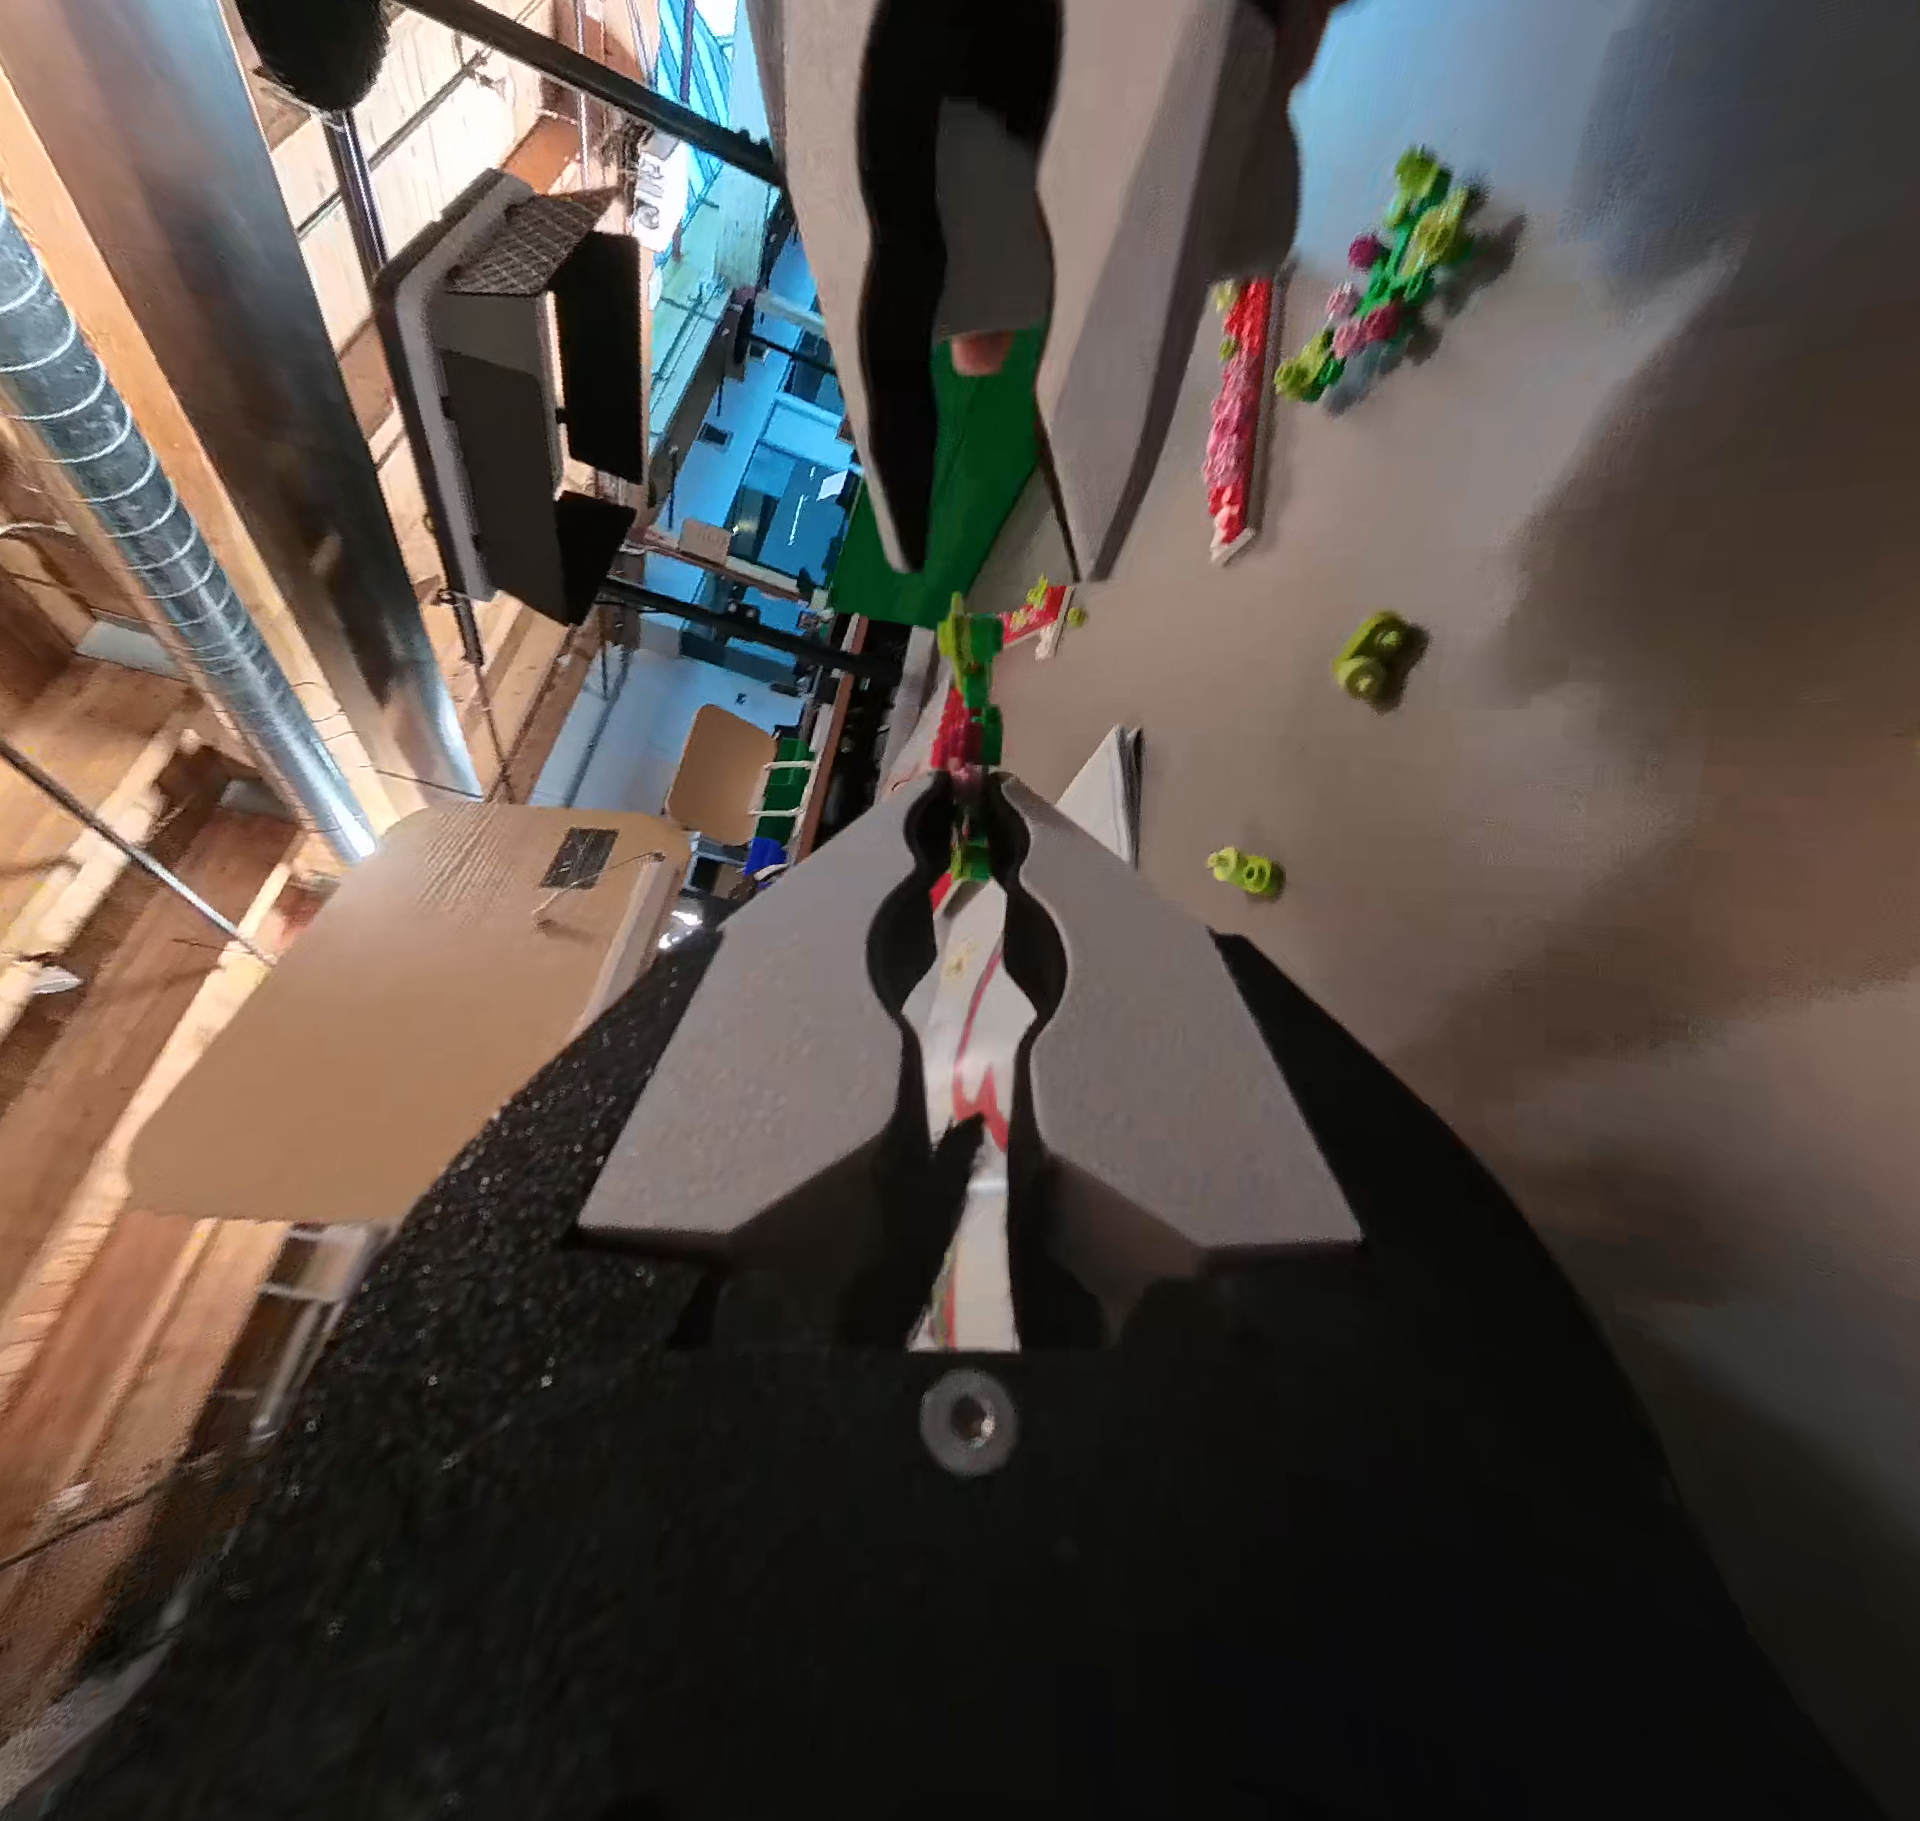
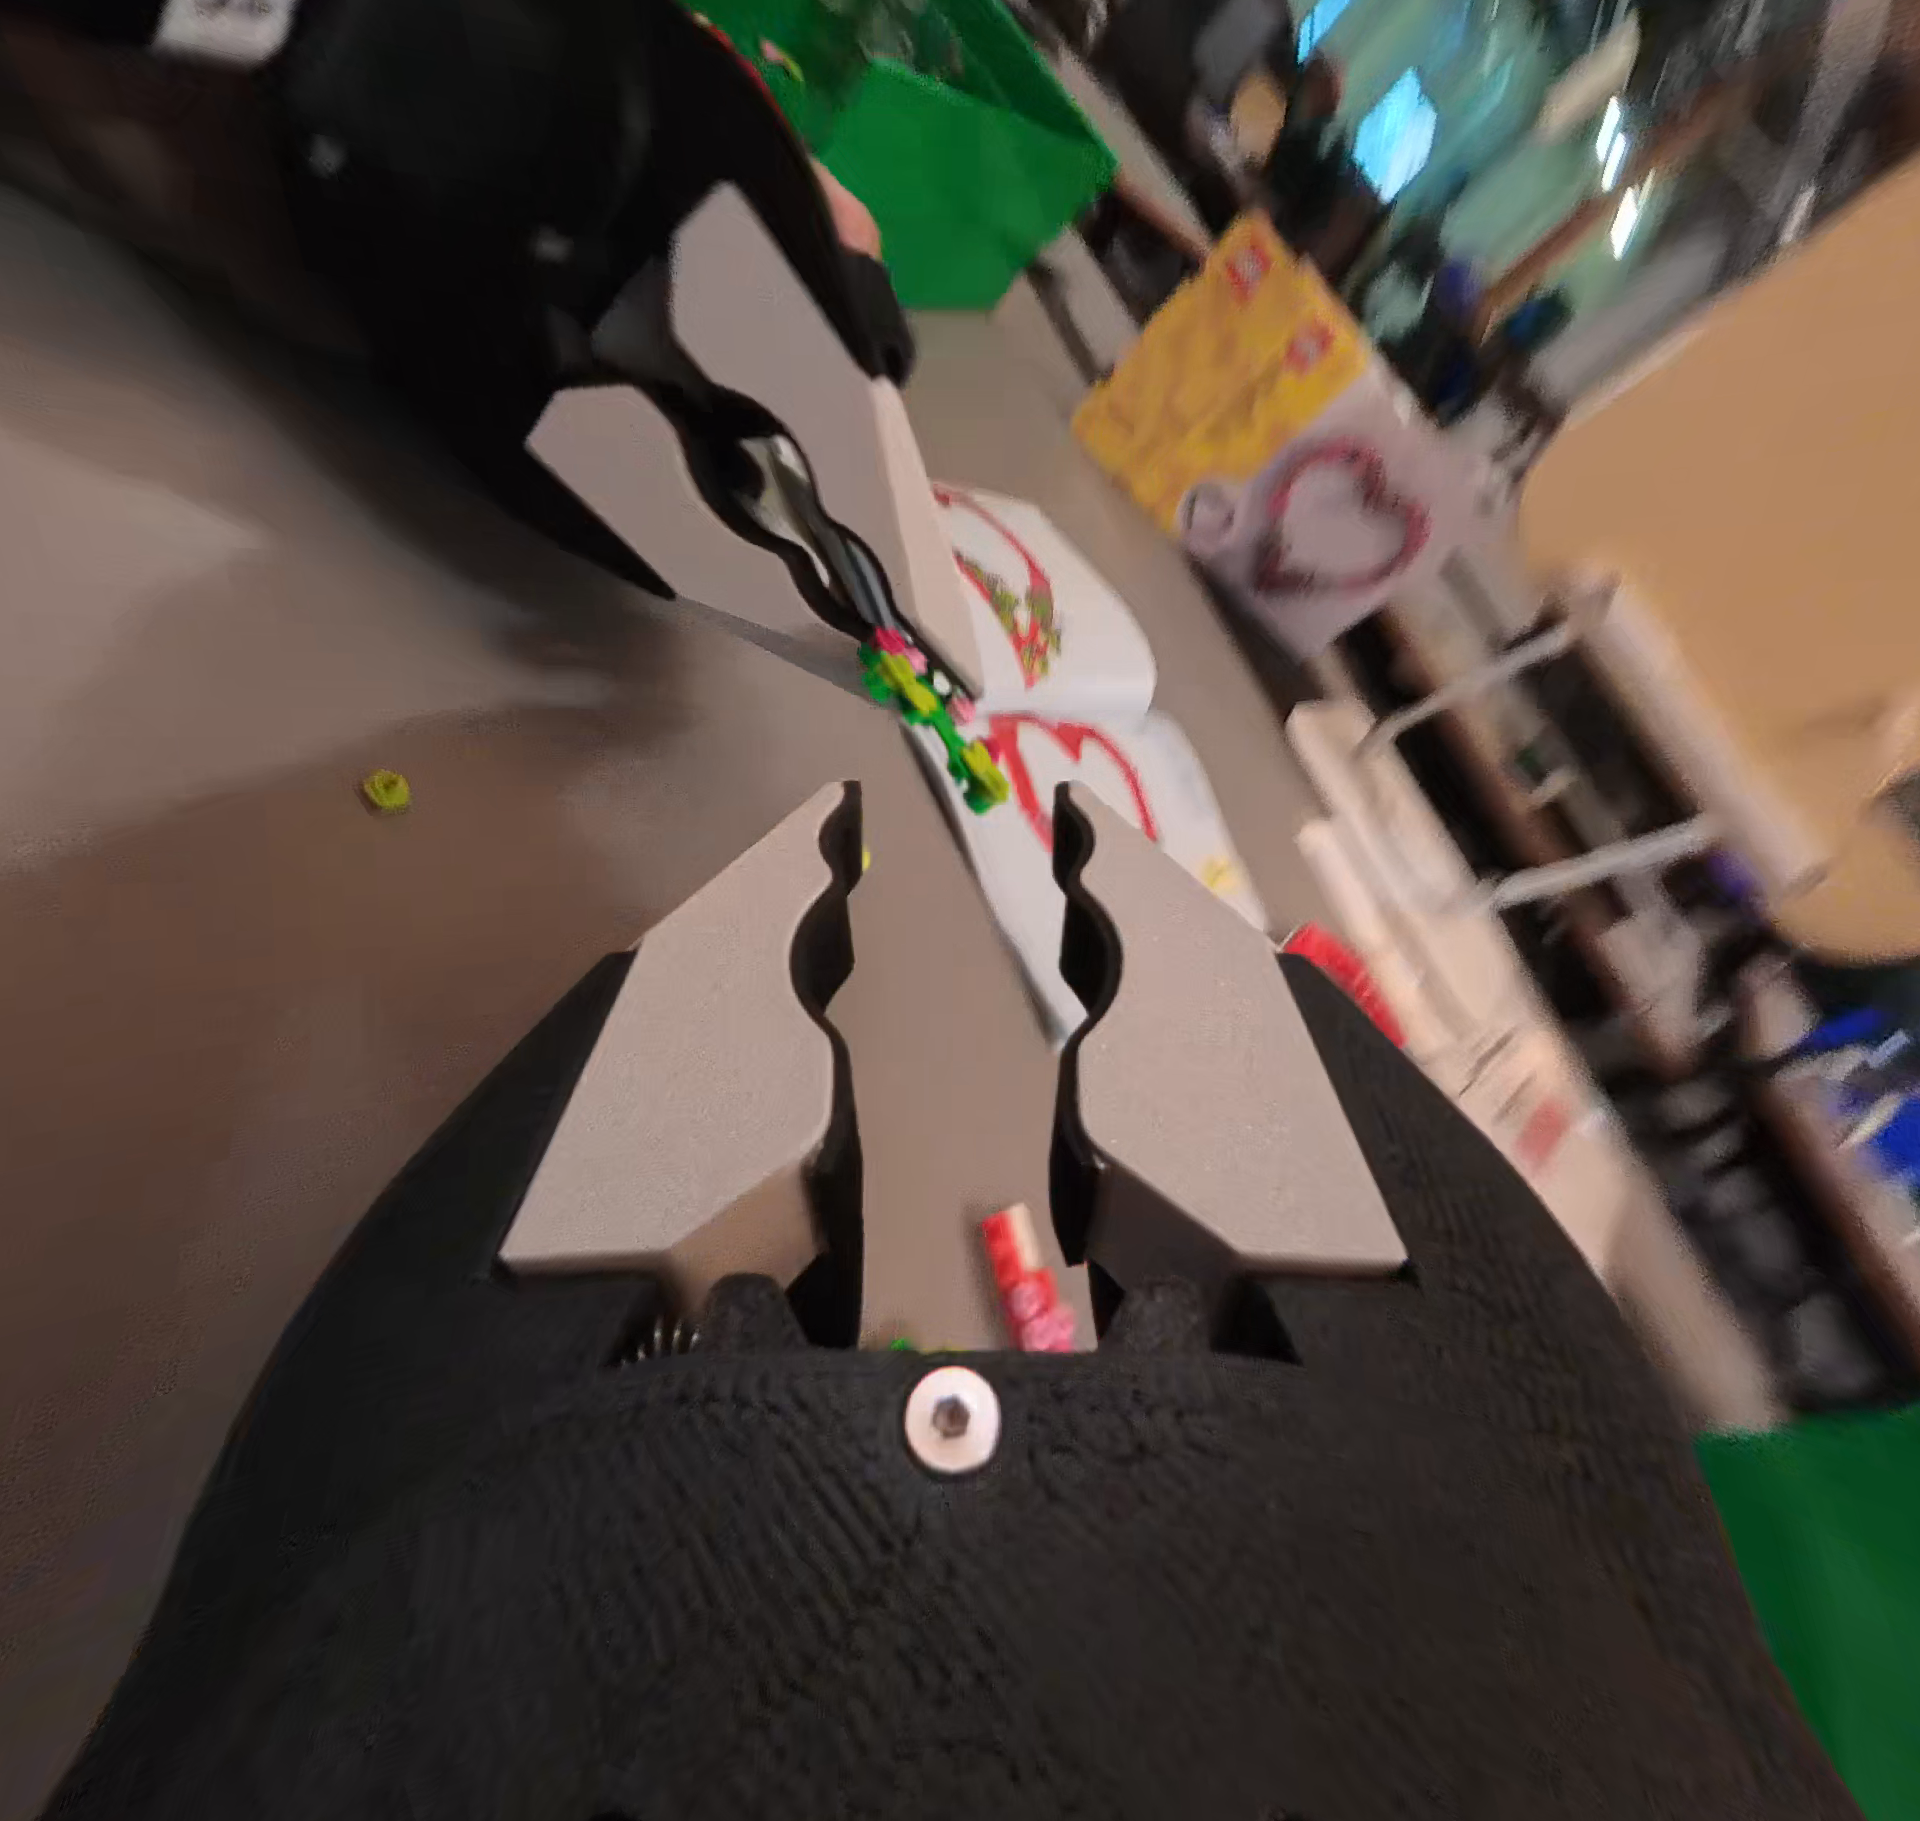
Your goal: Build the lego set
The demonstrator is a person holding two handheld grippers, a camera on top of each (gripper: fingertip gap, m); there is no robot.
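1. The left gripper [image 1: 971, 784] is pinching a small green lego sprig [image 1: 971, 722] with pink and lime bits between its fingertips, jaws nearly closed on it. In the right wrist view the same left gripper [image 2: 914, 665] is holding the sprig [image 2: 930, 722] above the open instruction booklet [image 2: 1049, 628].
2. The right gripper [image 2: 956, 805] is sitting with its jaws apart by a clear gap, gripping nothing; its tips are pointing towards the sprig and lying just short of it. From the left wrist view the right gripper [image 1: 987, 524] is hanging at the top of the frame.
3. On the grey table [image 1: 1558, 836] four separate lego groups are lying apart from the held piece: one red and pink strip [image 1: 1236, 421], one green cluster with pink flowers [image 1: 1382, 285], and two loose lime pieces [image 1: 1377, 654] [image 1: 1245, 872].
4. One yellow and white lego box [image 2: 1278, 421] is lying beyond the booklet.
5. One green bin [image 2: 935, 171] is standing behind the left gripper.
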